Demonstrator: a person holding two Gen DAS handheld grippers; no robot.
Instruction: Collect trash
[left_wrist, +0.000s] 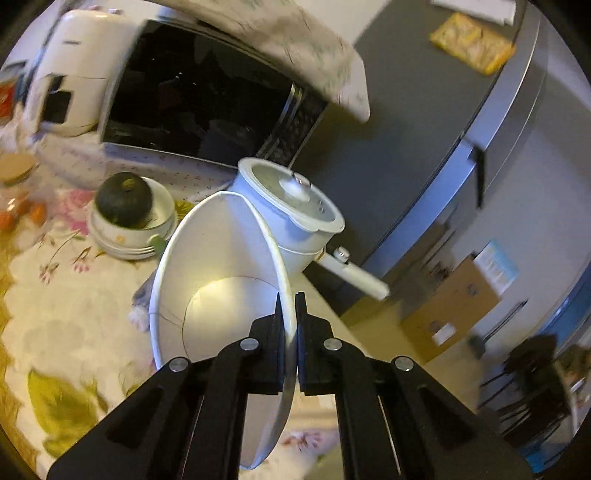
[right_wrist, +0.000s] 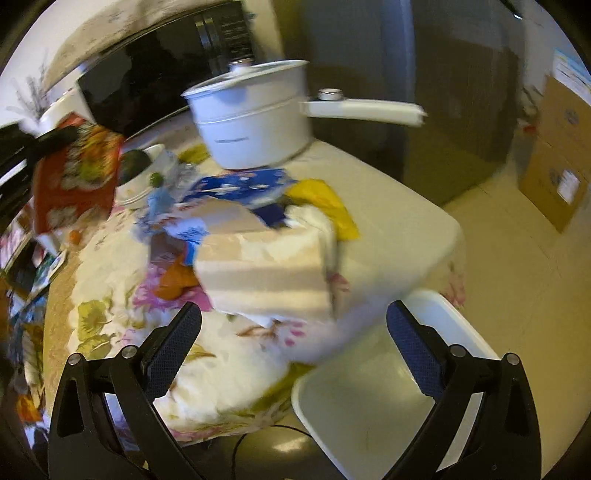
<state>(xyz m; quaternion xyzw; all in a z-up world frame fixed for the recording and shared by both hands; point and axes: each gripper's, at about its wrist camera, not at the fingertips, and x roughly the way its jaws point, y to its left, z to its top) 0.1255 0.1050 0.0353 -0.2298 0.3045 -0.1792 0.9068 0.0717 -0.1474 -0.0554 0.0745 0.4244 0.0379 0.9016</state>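
Between the left tool's (left_wrist: 290, 314) pads, seemingly pinched: paper cup (left_wrist: 221, 277) rim.

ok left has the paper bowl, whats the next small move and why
Probably carry the paper bowl toward the white bin at the table edge. The left gripper is shut on the bowl's rim, and the bowl looks empty. The right gripper is open and holds nothing.

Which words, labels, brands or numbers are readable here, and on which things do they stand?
None can be read.
White pot: a small grey line of print on its side, too blurred.
Cardboard box: white labels, too small.
Red packet: print blurred.
Microwave: panel markings illegible.
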